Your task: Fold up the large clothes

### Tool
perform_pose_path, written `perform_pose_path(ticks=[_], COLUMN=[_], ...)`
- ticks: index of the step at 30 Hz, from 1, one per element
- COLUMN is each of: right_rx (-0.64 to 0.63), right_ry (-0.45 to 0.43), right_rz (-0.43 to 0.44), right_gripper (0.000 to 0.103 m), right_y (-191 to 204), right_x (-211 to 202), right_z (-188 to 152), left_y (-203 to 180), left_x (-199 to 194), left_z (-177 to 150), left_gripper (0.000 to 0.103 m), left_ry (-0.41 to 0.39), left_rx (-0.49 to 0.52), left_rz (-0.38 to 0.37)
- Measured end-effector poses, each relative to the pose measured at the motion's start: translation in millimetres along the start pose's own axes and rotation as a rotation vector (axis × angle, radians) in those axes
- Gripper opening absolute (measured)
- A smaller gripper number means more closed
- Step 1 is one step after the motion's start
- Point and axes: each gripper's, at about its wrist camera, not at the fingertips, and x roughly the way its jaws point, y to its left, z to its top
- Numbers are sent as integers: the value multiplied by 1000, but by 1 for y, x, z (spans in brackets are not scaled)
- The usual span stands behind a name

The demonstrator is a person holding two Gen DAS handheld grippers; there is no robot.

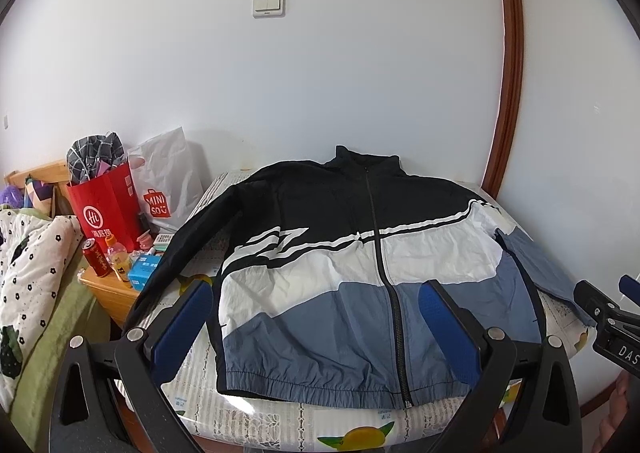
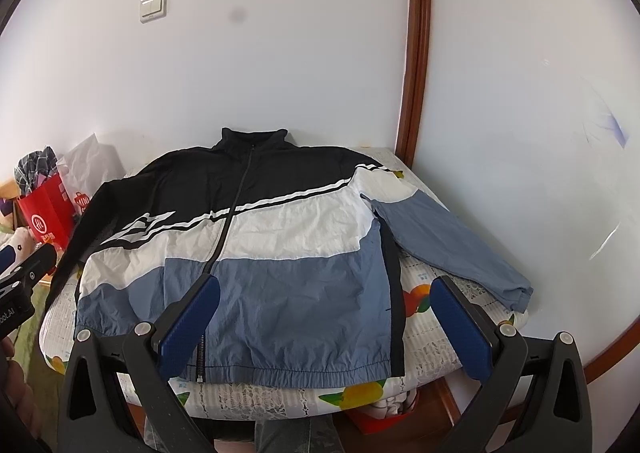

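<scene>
A black, white and blue zip jacket (image 1: 352, 277) lies flat, front up and zipped, on a small table, collar toward the wall. It also shows in the right wrist view (image 2: 256, 253). Its black sleeve (image 1: 176, 249) runs down the left side; its blue sleeve (image 2: 452, 241) lies out to the right. My left gripper (image 1: 316, 293) is open and empty, hovering above the jacket's lower half. My right gripper (image 2: 326, 289) is open and empty above the jacket's lower right part, and its tip shows in the left wrist view (image 1: 600, 305).
The table has a fruit-print cloth (image 2: 440, 341) and stands against a white wall with a wooden door frame (image 2: 416, 53). Left of it, a nightstand (image 1: 108, 293) holds a red bag (image 1: 108, 205), a white Miniso bag (image 1: 168, 181), a can and bottles. A bed (image 1: 32, 273) lies further left.
</scene>
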Motion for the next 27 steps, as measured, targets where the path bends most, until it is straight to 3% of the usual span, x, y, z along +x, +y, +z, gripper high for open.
perform_pose_path(ticks=[11,19,27], right_rx=[12,1,-26], right_ry=[5,21,39], right_rz=[-26,-43,-51], right_gripper=[103,103,103], right_y=[-5,-4,6], right_x=[7,23,50], right_z=[4,10,19], left_y=[4,6,14], left_x=[12,25,55], left_z=[3,8,11], left_gripper=[103,103,103], left_ry=[84,85,102], left_rx=[-12,38,21], left_rz=[36,59,47])
